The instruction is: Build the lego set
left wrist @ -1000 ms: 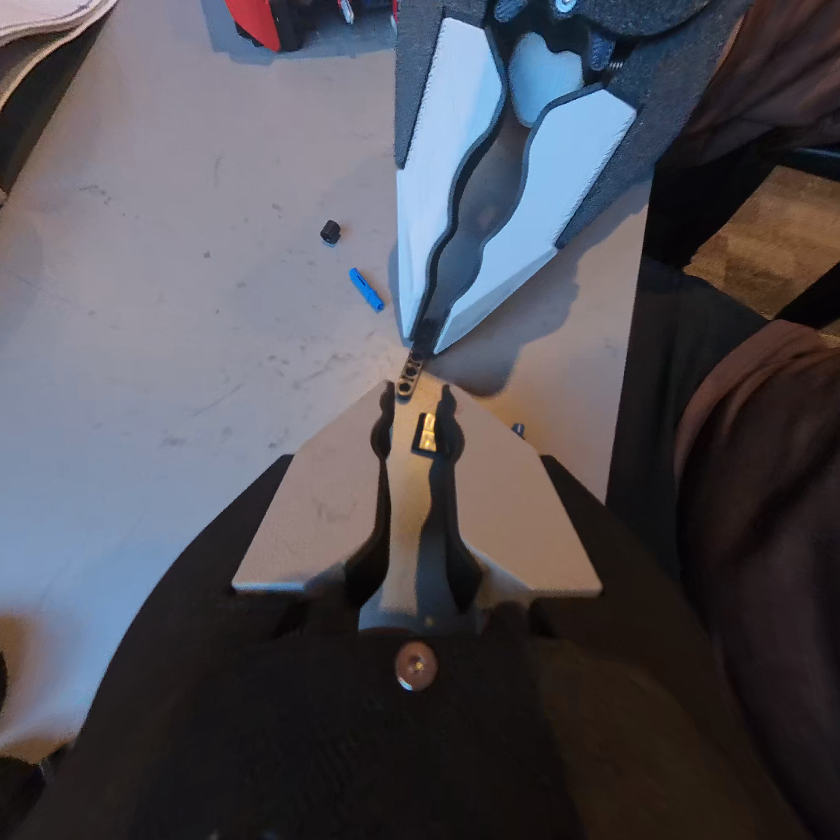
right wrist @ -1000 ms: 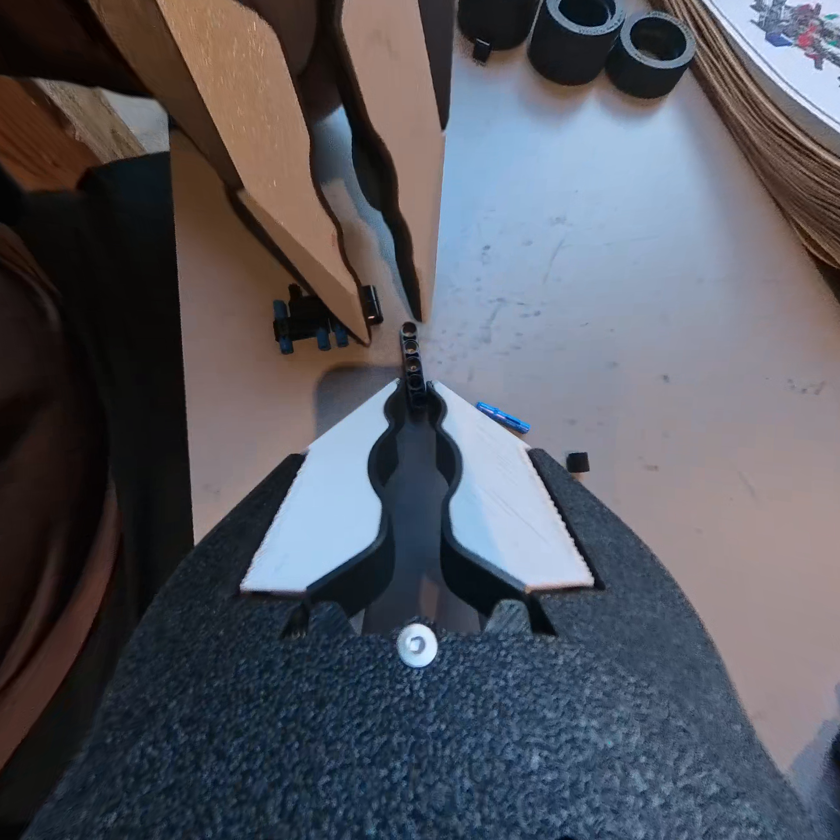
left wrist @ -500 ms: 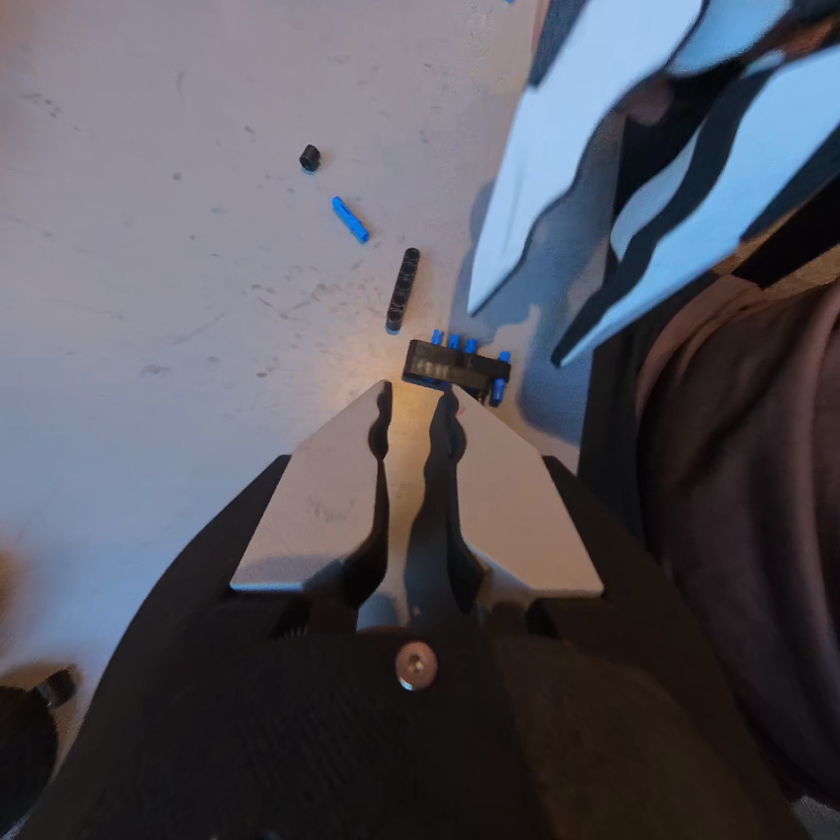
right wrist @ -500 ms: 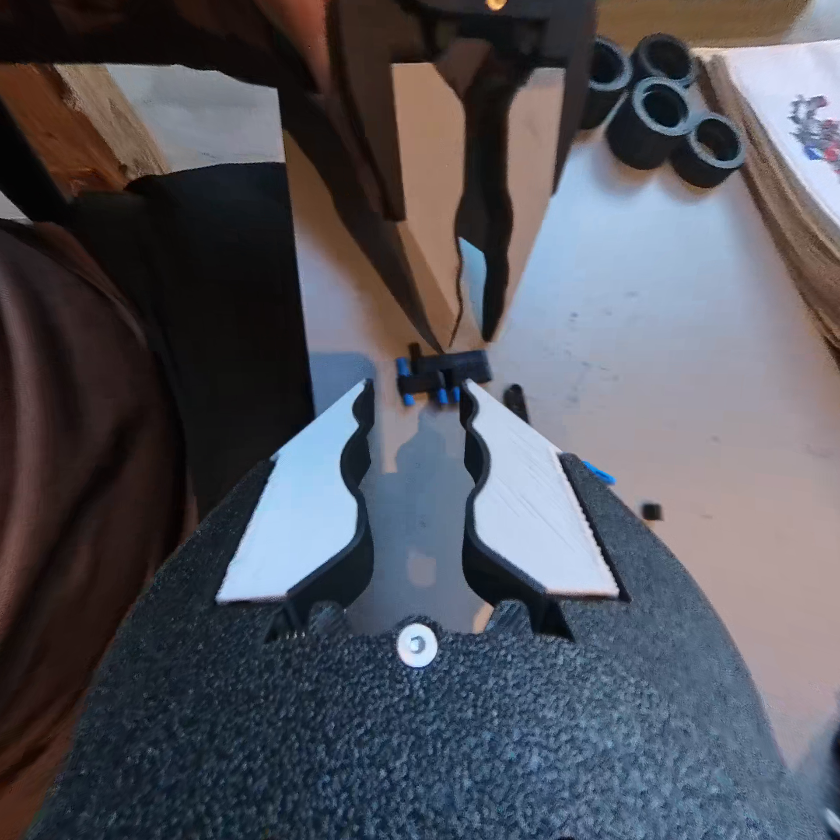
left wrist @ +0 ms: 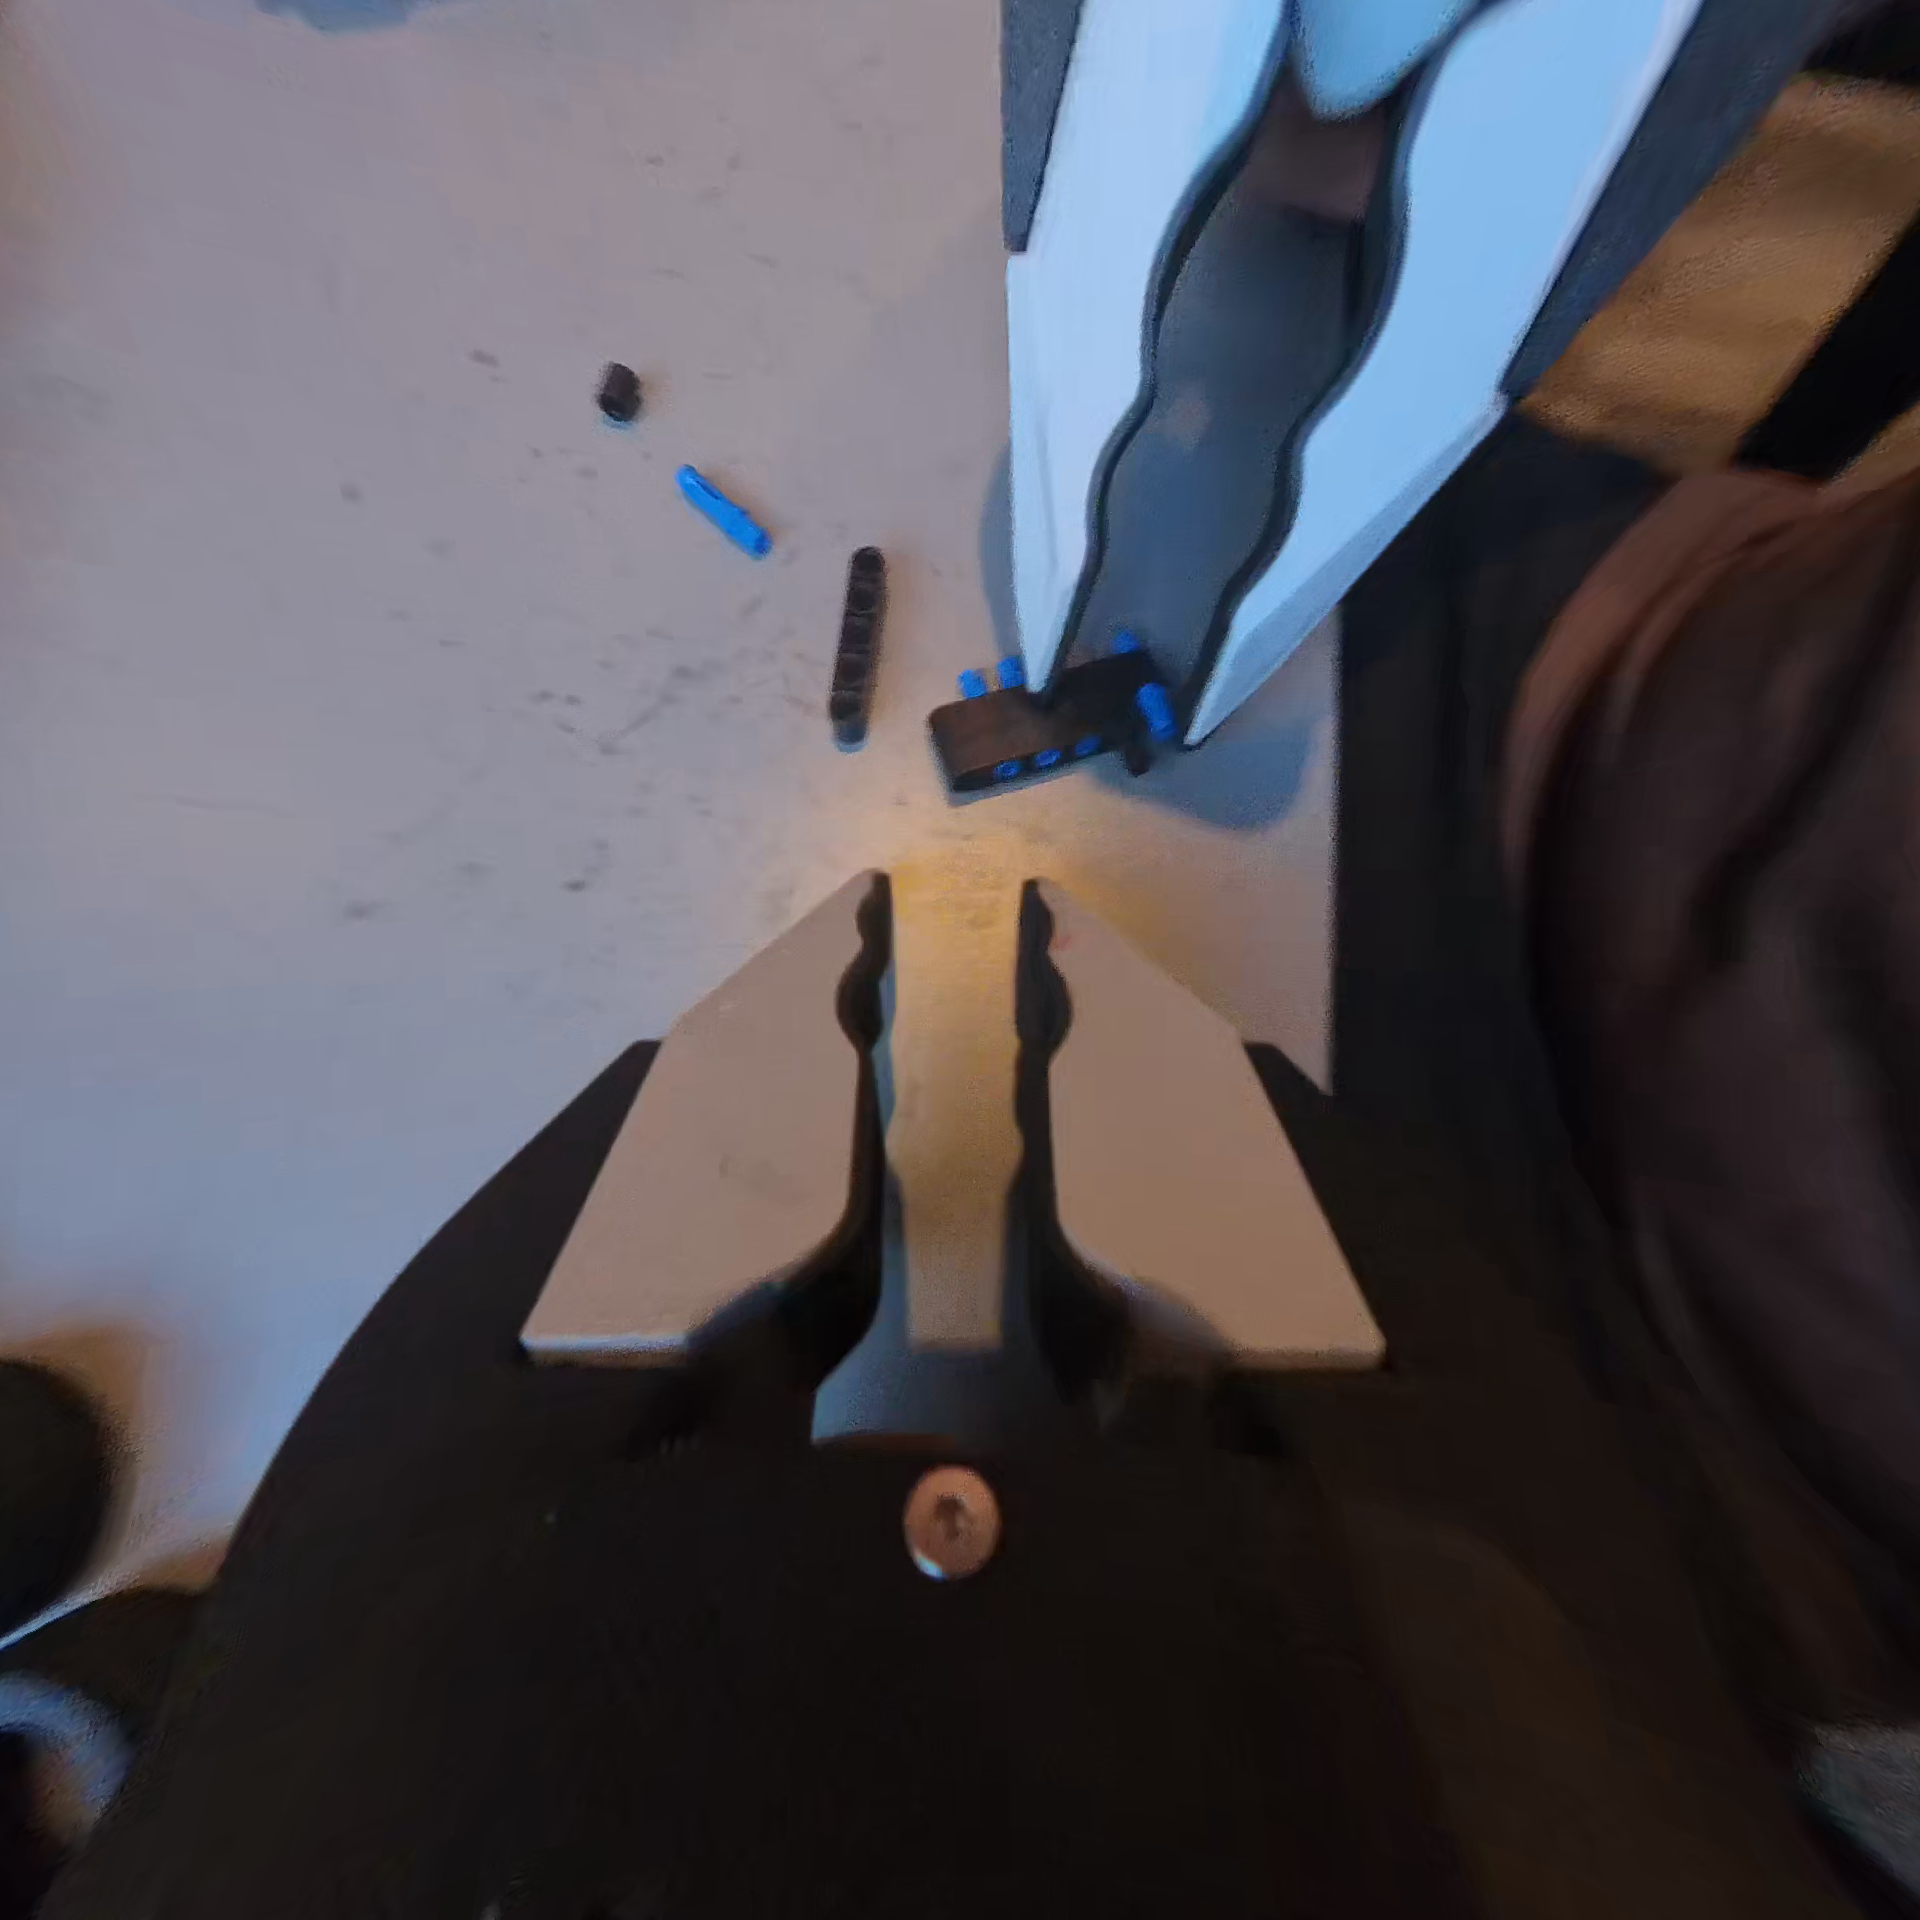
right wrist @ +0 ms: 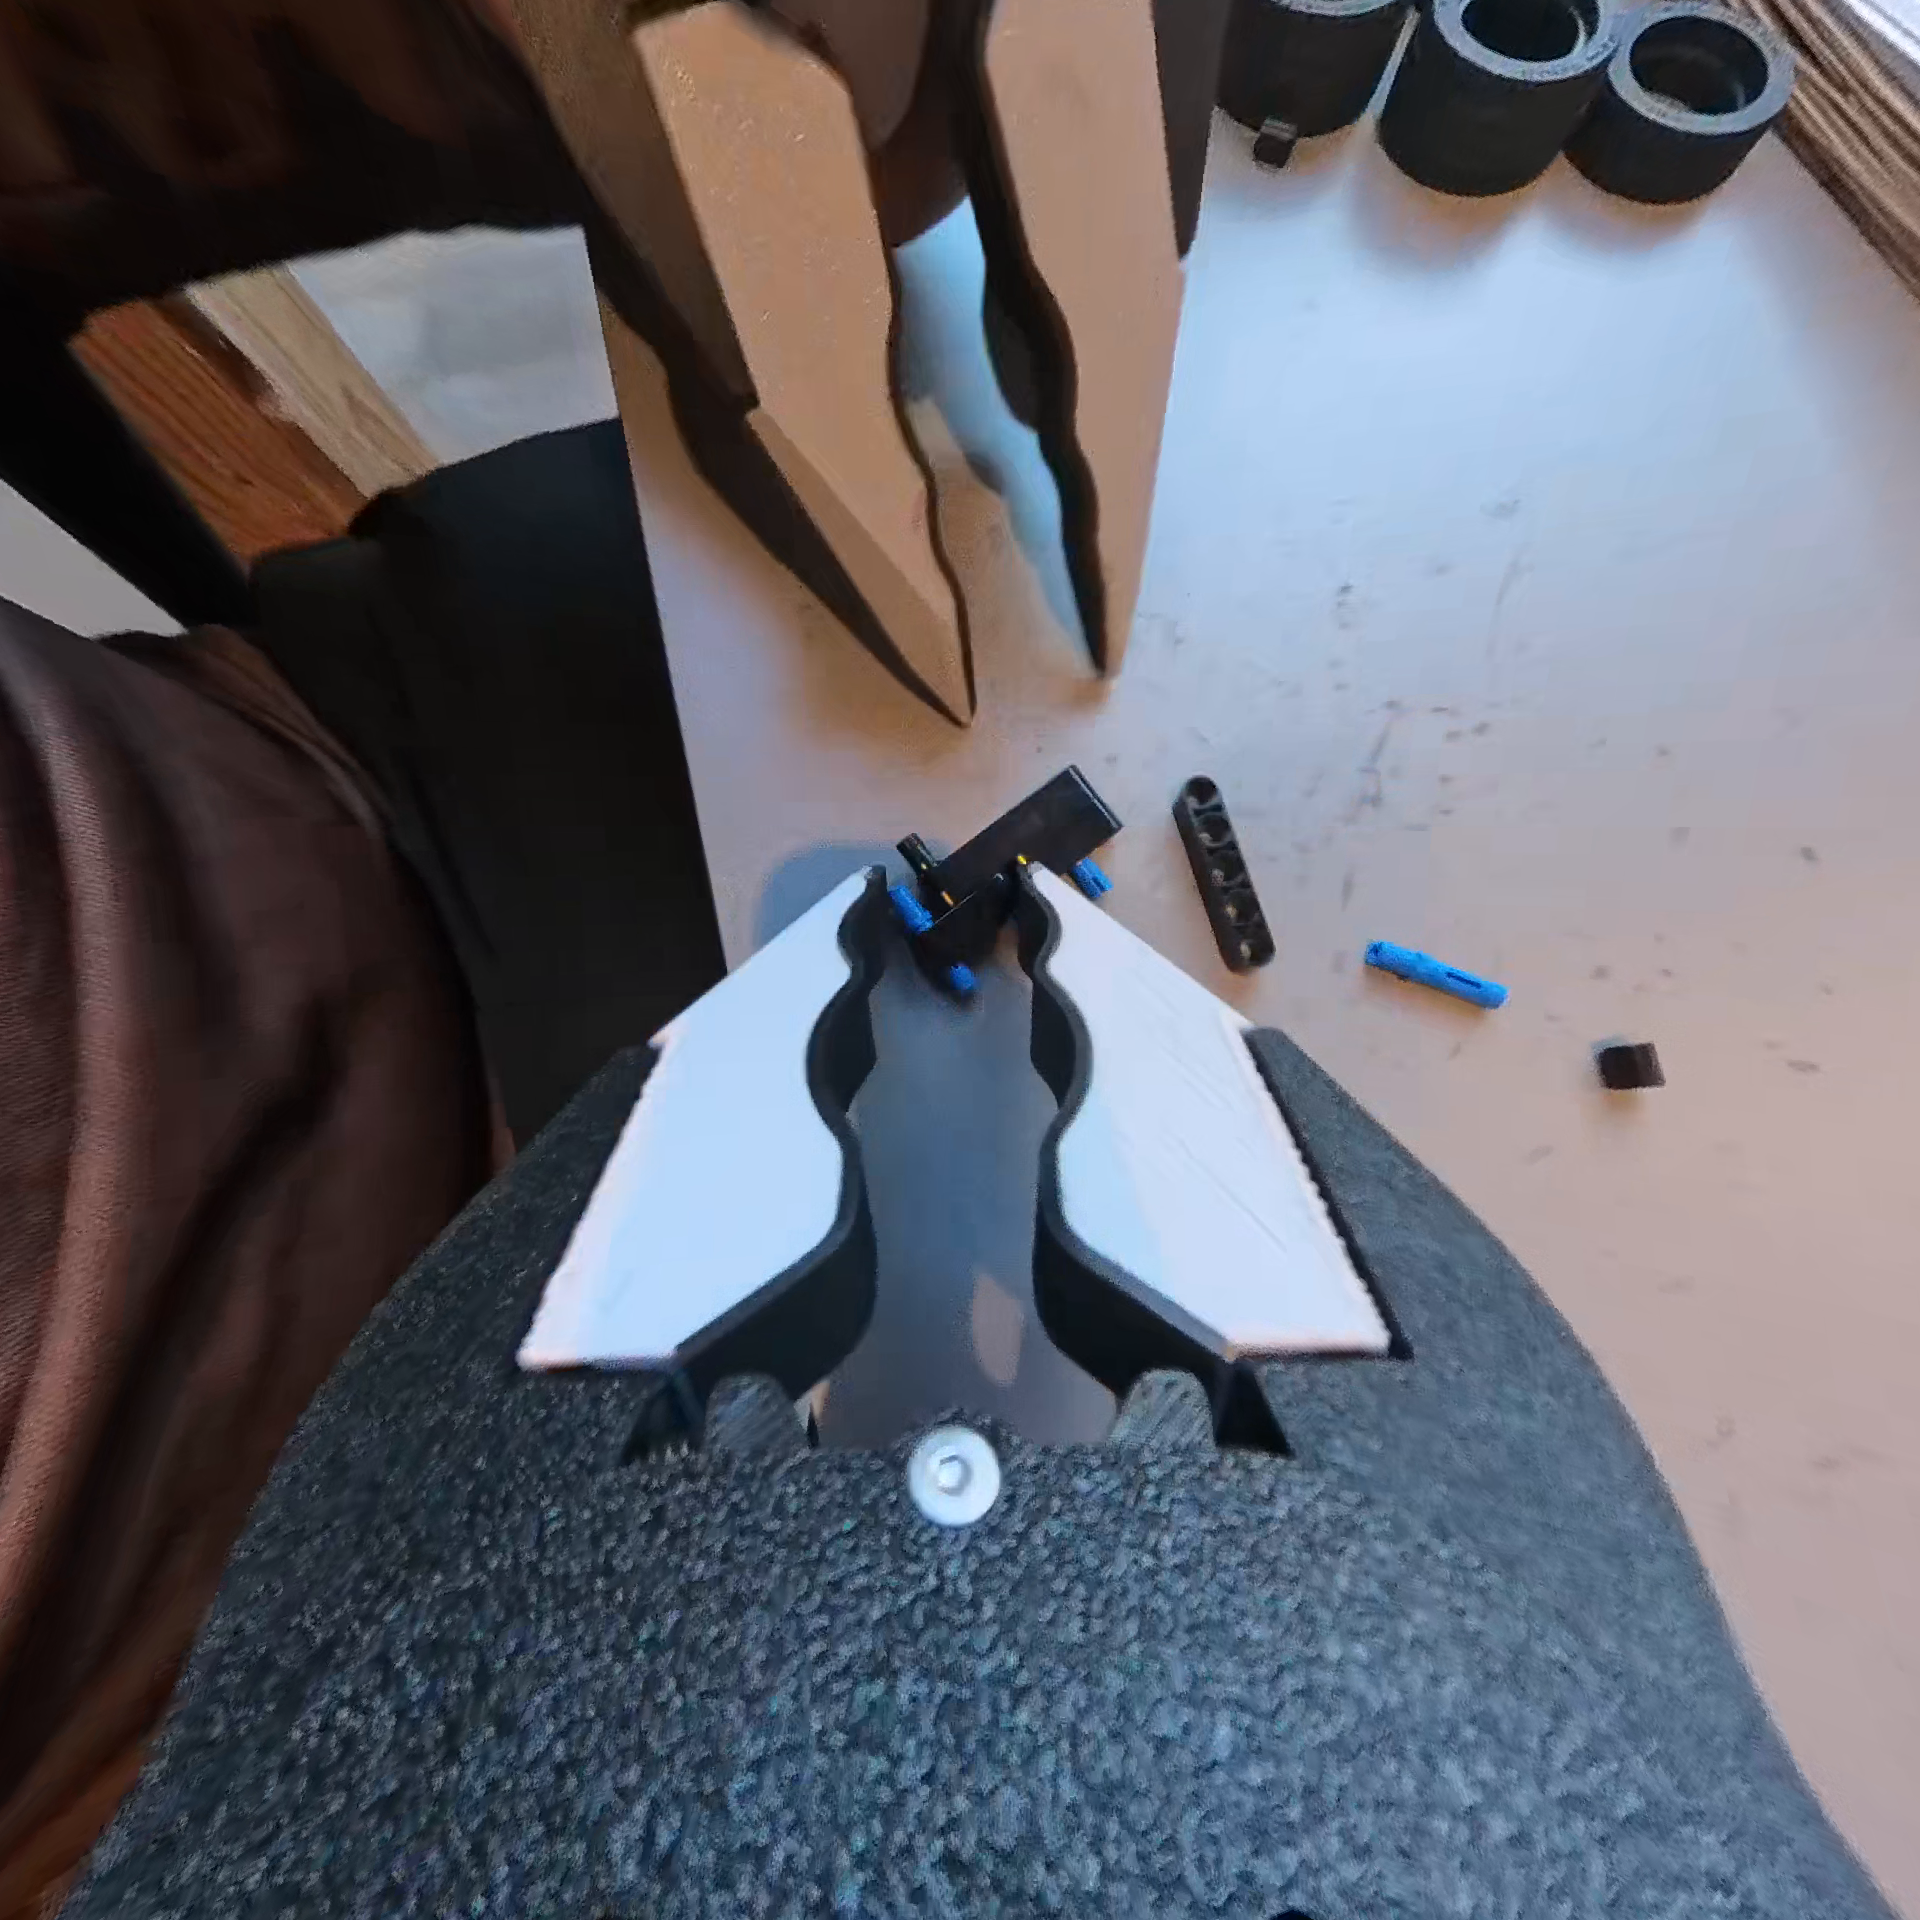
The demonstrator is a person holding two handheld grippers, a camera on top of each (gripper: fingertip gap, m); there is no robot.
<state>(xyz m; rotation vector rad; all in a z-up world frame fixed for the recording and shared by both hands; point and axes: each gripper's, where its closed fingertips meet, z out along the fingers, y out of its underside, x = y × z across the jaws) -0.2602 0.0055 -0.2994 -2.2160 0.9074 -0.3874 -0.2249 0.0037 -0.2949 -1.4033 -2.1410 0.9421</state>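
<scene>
A black assembly with blue pins (right wrist: pixel 1023 831) sits tilted between the white fingertips of my right gripper (right wrist: pixel 948 878), which is shut on it just above the table near its edge. In the left wrist view the assembly (left wrist: pixel 1023 727) is in front of my left gripper (left wrist: pixel 954 883), which is open, empty and a short way back from it. The left gripper (right wrist: pixel 1029 691) also shows in the right wrist view, hovering beyond the assembly. A black beam with holes (right wrist: pixel 1224 873) (left wrist: pixel 860 644), a blue pin (right wrist: pixel 1434 975) (left wrist: pixel 722 509) and a small black piece (right wrist: pixel 1628 1064) (left wrist: pixel 618 392) lie loose on the table.
Several black tyres (right wrist: pixel 1496 94) stand at the far side of the table, beside a stack of cardboard (right wrist: pixel 1860 177). The table edge (left wrist: pixel 1330 935) runs close by the assembly, with a person's brown clothing (right wrist: pixel 187 1039) beyond it. The left gripper's tips are roughly 4 centimetres from the right gripper's. My right gripper's tips are some 11 centimetres from the small black piece (left wrist: pixel 618 392).
My right gripper let go of the black beam, which now lies on the table, moved to the assembly and closed on it. My left gripper drew back a little.
</scene>
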